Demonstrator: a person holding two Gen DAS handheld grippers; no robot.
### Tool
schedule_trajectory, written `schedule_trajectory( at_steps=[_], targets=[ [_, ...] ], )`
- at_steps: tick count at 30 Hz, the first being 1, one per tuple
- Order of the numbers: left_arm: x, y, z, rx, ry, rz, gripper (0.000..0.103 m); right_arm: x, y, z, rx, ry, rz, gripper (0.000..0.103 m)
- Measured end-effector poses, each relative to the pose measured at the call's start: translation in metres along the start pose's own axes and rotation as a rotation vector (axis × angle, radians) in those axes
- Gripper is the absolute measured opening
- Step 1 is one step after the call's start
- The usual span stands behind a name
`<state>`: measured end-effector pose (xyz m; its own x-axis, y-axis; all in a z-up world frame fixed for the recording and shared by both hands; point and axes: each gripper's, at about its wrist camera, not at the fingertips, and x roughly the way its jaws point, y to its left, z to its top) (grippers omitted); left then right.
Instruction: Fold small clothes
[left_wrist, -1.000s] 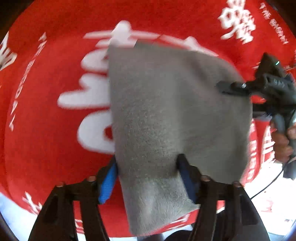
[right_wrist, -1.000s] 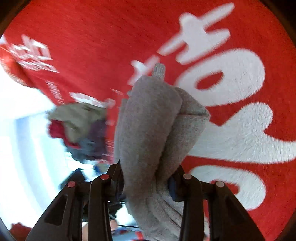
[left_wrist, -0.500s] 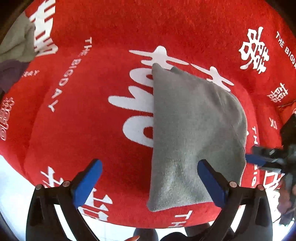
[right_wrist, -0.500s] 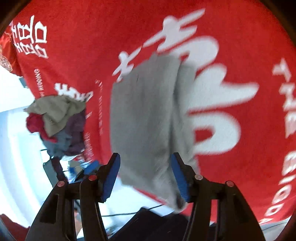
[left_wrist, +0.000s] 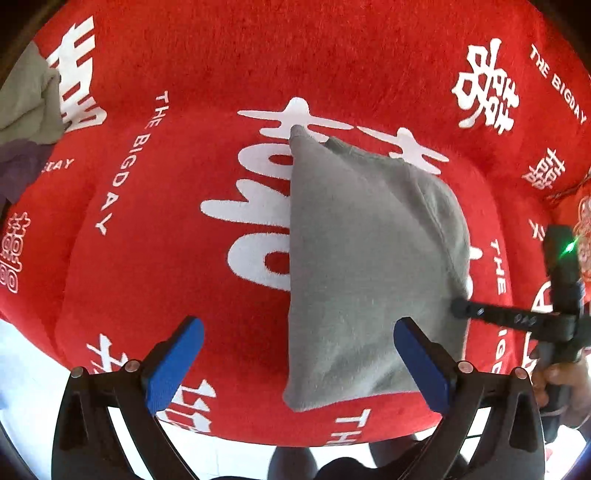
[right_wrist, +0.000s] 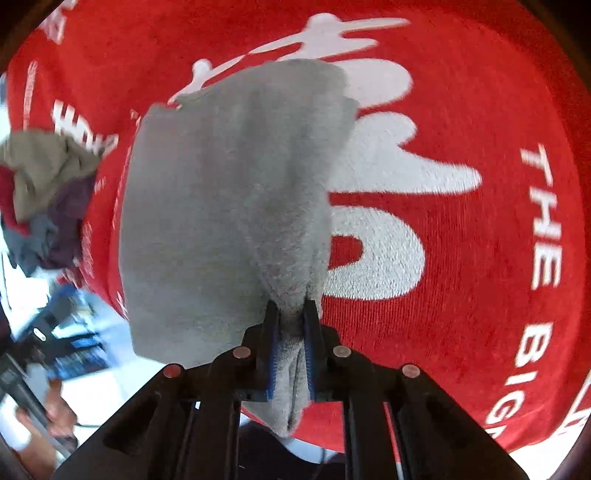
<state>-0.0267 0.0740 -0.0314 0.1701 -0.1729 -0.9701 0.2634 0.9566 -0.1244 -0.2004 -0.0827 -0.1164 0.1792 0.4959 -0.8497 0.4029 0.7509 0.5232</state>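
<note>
- Covering the whole work surface is a red fleece blanket (left_wrist: 155, 295) with big white characters and the words THE BIGDAY; it fills most of both my wrist views.
- On the middle of that blanket lies the grey garment (left_wrist: 369, 258), folded into a rough wedge, its narrow end at the far side and its broad end toward the near edge.
- At the far left edge of the blanket sits a heap of other clothes (right_wrist: 44, 199), olive, purple, red and blue, well apart from the grey piece.
- My left gripper (left_wrist: 295, 365) hangs over the near part of the garment with its jaws spread wide and nothing pinched; its right blue pad (left_wrist: 421, 365) overlaps the cloth's near right corner in the view.
- My right gripper (right_wrist: 291, 332) is closing its jaws on the garment's right edge, a bunched ridge of grey cloth squeezed between the blue pads.
- My right hand (left_wrist: 561, 380) shows at the right border, wrapped around the gripper's handle.
</note>
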Motion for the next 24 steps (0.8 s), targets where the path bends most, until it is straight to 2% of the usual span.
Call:
schedule_trajectory(
  at_steps=[1, 2, 3, 6, 9, 11, 14, 16, 17, 21, 24],
  targets=[
    [-0.001, -0.001, -0.002, 0.007, 0.001, 0.001, 0.103, -0.004, 0.0, -0.002, 0.01, -0.006, -0.018, 0.032],
    [-0.001, -0.001, -0.003, 0.011, 0.006, 0.004, 0.103, -0.007, 0.0, -0.005, 0.017, -0.004, -0.057, 0.048],
    [-0.002, -0.001, -0.003, 0.013, 0.013, 0.008, 0.103, -0.011, 0.0, -0.008, 0.017, -0.002, -0.074, 0.051],
    [-0.002, -0.003, -0.004, 0.011, 0.031, 0.03, 0.103, -0.033, 0.013, -0.016, -0.018, -0.04, -0.096, 0.051],
    [0.001, -0.005, -0.005, 0.011, 0.055, 0.056, 0.103, -0.049, 0.043, -0.02, -0.109, -0.108, -0.06, 0.05],
    [0.006, -0.007, -0.006, 0.015, 0.082, 0.076, 0.103, -0.041, 0.062, -0.017, -0.158, -0.105, -0.048, 0.05],
    [0.01, -0.009, -0.009, 0.018, 0.105, 0.098, 0.103, -0.012, 0.068, -0.013, -0.2, -0.047, -0.077, 0.05],
    [0.011, -0.009, -0.011, 0.022, 0.116, 0.118, 0.103, 0.013, 0.06, -0.01, -0.193, 0.008, -0.126, 0.043],
    [0.011, -0.01, -0.012, 0.025, 0.123, 0.131, 0.103, 0.015, 0.053, -0.011, -0.174, 0.011, -0.118, 0.037],
    [0.009, -0.011, -0.014, 0.041, 0.139, 0.137, 0.103, -0.007, 0.046, -0.018, -0.094, -0.016, -0.078, 0.04],
    [0.004, -0.014, -0.013, 0.043, 0.144, 0.132, 0.103, -0.024, 0.041, -0.025, -0.066, -0.02, -0.117, 0.045]
  ],
)
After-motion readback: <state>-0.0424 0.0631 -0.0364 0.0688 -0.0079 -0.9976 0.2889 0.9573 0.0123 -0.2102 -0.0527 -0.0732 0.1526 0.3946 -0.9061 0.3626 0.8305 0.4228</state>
